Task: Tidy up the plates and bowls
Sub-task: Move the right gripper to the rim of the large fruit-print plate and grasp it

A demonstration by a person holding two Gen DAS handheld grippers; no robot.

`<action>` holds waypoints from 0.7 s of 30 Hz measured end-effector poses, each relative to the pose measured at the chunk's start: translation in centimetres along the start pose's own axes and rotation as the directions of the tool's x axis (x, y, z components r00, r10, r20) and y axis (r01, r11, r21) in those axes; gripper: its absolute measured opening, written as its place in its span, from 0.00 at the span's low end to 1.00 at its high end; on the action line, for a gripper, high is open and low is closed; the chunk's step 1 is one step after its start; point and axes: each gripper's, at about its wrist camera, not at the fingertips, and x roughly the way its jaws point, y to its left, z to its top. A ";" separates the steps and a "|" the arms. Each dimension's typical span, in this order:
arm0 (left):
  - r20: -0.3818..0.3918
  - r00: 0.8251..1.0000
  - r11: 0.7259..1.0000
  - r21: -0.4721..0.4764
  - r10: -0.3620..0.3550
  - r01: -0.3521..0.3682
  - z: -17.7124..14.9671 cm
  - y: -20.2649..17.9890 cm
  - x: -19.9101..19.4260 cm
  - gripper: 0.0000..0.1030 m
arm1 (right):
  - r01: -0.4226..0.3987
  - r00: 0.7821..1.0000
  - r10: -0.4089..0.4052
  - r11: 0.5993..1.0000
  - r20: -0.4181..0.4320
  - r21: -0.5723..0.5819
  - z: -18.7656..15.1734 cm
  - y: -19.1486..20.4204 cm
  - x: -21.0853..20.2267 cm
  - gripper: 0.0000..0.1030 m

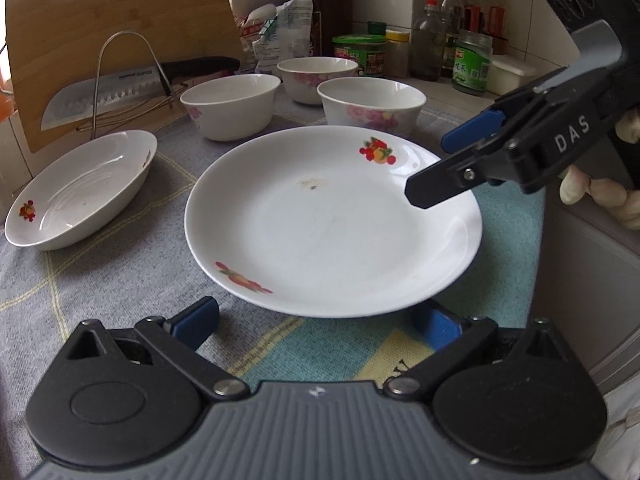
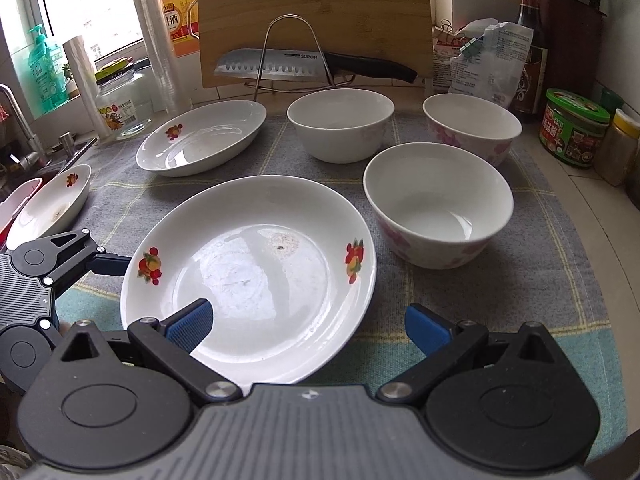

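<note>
Left tool (image 1: 316, 320): fingers spread wide, empty, low at near rim of round plate (image 1: 332, 224); plate lies straight ahead on checked cloth (image 1: 100, 272) over bench.

Oval dish (image 1: 82, 190) to plate's left, long axis running away diagonally.

Three bowls (image 1: 372, 110) stand behind plate.

Right tool (image 2: 308, 326): fingers spread, empty, over plate's right side; judged equally near.

All glazed white ceramic, glossy, fruit and floral decals; cloth matte, woven.

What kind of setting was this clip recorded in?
Most likely a home kitchen counter: a faucet at the left edge, a knife resting on a wire rack against a wooden cutting board, and condiment jars beside the cloth where the bowls and plates sit.
</note>
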 end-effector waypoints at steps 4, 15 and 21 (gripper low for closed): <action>0.030 0.999 0.997 0.063 0.041 -0.043 0.0 -1.0 -0.3 1.00 | -0.007 1.000 0.007 1.000 -0.012 -0.003 0.1 0.0 0.4 1.00; -0.002 1.000 1.000 -0.027 0.007 -0.007 0.1 0.1 0.1 1.00 | -0.039 0.999 0.039 0.999 -0.024 -0.029 0.9 -0.5 1.4 1.00; -0.007 1.000 1.000 -0.019 -0.007 0.007 0.2 0.5 0.2 1.00 | -0.066 0.997 0.065 0.997 -0.038 -0.038 1.4 -0.7 2.1 1.00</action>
